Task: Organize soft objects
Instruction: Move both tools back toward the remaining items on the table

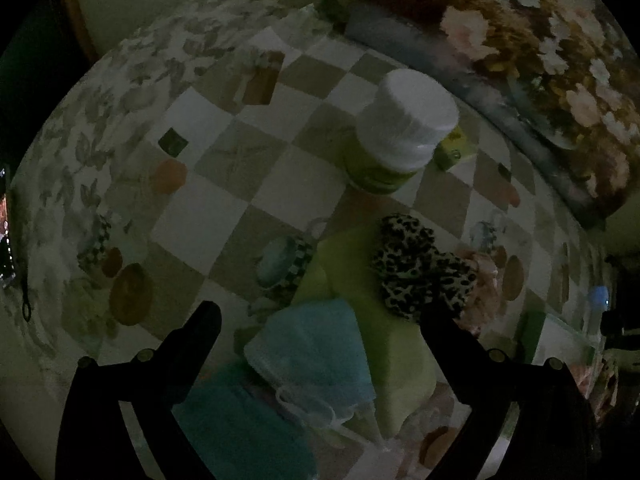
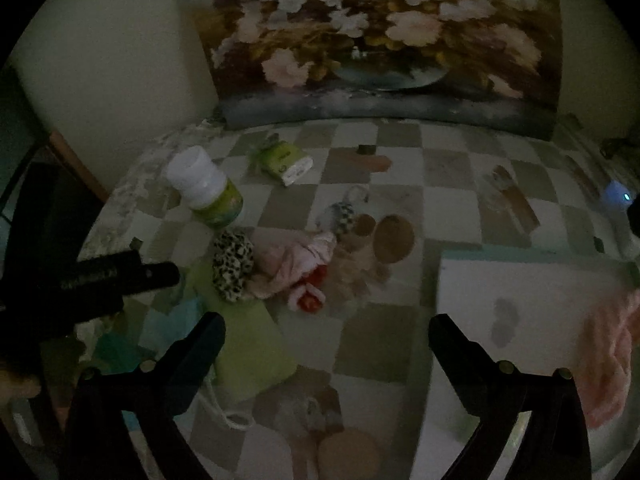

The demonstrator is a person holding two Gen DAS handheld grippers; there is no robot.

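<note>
While both claws hang spread and empty over the checked counter (image 2: pixel 400 200), a pick looks next. The left claw (image 1: pixel 320 320) hovers above a pale blue mesh pouch (image 1: pixel 316 352) lying on a lime green cloth (image 1: pixel 384 320), its long axis running near to far. The right claw (image 2: pixel 328 328) is near a white box (image 2: pixel 520 320).

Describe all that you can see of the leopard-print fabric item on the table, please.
The leopard-print scrunchie is a soft, gathered ring of cloth, pale with dark spots, crumpled into folds. It lies on the checkered tablecloth, partly resting on the light green cloth. On its other side it touches the pink cloth. The white-capped jar stands just behind it, apart. No gripper touches it; the left gripper hangs open before it.
</note>
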